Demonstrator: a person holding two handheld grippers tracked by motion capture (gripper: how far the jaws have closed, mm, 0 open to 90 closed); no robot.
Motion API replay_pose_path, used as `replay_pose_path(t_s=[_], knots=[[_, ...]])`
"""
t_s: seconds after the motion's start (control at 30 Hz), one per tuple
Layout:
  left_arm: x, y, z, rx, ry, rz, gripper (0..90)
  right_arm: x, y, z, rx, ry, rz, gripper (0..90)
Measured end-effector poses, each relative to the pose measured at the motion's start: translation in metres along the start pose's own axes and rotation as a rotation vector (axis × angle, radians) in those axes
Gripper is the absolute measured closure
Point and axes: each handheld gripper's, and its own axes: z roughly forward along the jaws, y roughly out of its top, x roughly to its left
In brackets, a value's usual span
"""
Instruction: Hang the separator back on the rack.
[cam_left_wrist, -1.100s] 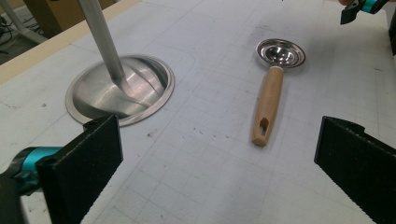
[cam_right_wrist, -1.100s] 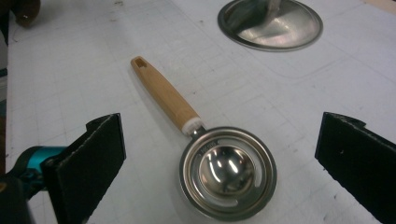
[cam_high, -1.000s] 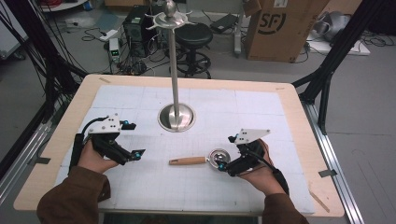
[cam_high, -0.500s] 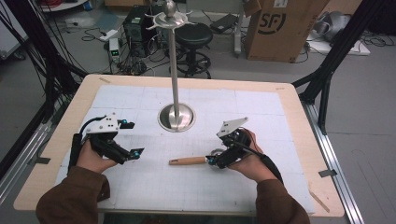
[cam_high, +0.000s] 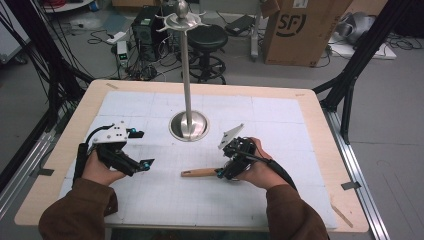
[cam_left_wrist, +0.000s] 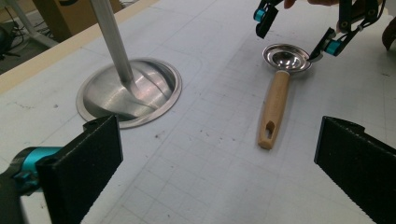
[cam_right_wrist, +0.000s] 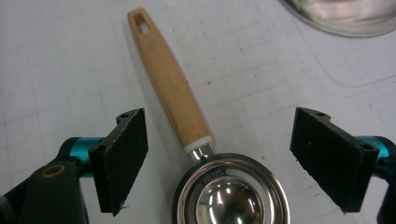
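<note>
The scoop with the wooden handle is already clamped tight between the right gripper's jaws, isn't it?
Not clamped. The right gripper view shows the right gripper wide open, its jaws standing apart on either side of the scoop, which lies flat on the table with gaps between it and both jaws.

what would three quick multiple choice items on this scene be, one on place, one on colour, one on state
1. Where does the scoop lie?
A. on the table, between the right hand-held gripper's jaws
B. on the stand's base
C. hung on the stand's top

2. What colour is the scoop's handle?
A. black
B. light wood
C. red

3. How is the left hand-held gripper?
A. shut on the scoop
B. shut on the stand
C. open, holding nothing

Answers:
1 A, the metal bowl sits between the spread jaws.
2 B, pale wood with a slot at its end.
3 C, its jaws stand wide apart.
</note>
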Motion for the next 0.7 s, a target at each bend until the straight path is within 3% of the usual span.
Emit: replay_pose_path(t_s=[0.23, 0.4, 0.7], knots=[[0.000, 0.000, 0.000, 0.005, 0.003, 0.001, 1.6, 0.001, 0.007, 0.010, 0.070, 0.042, -0.037, 30.2], [0.000, 0.000, 0.001, 0.010, 0.004, 0.002, 1.6, 0.004, 0.007, 0.019, 0.131, 0.053, -0.065, 32.5], [0.000, 0.000, 0.001, 0.012, 0.004, 0.000, 1.6, 0.007, 0.011, 0.027, 0.183, 0.069, -0.090, 38.8]])
